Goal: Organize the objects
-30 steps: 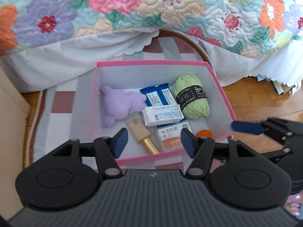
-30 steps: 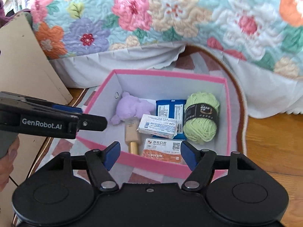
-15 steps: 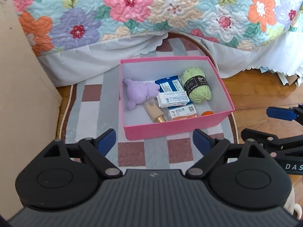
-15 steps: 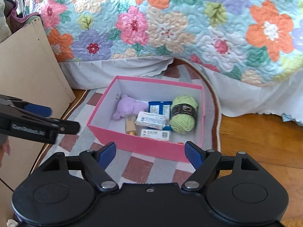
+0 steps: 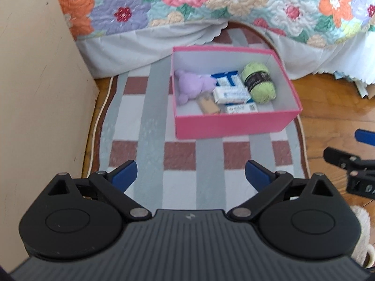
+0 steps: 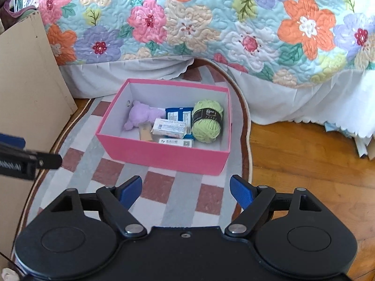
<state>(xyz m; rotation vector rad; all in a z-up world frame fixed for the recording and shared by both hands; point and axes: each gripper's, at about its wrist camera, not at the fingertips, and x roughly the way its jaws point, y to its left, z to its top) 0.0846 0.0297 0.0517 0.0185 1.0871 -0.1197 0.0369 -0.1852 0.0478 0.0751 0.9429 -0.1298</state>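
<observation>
Both grippers have pulled back and up from the box (image 5: 236, 123), which a second ago filled each view and now sits small, well ahead of the fingertips. On the left gripper (image 5: 191, 174) the jaws have just been opening and stand wide with nothing between them, only rug (image 5: 150, 140) showing through the gap. Those of the right gripper (image 6: 186, 190) have also just been opening, less wide, and are likewise empty.

Ahead, the pink box rests on the checked rug at the foot of the quilt (image 6: 211, 23), with a tan board (image 5: 35, 93) to its left. Inside lie a purple plush (image 6: 141, 117), a tan bottle (image 6: 145, 134), a white carton (image 6: 170, 128) over a blue packet (image 6: 177, 114), a second carton (image 6: 176, 142) against the near wall, and green yarn (image 6: 207, 120) at the right.

Judging by looks, the box is light card: stiff along its rim, but its walls would bow under a hard pinch. It would be best taken by two opposite walls near the top edge, one gripper each, and kept level. Plush and yarn are soft and squash; the bottle is smooth and may slip, so grip across its body.
</observation>
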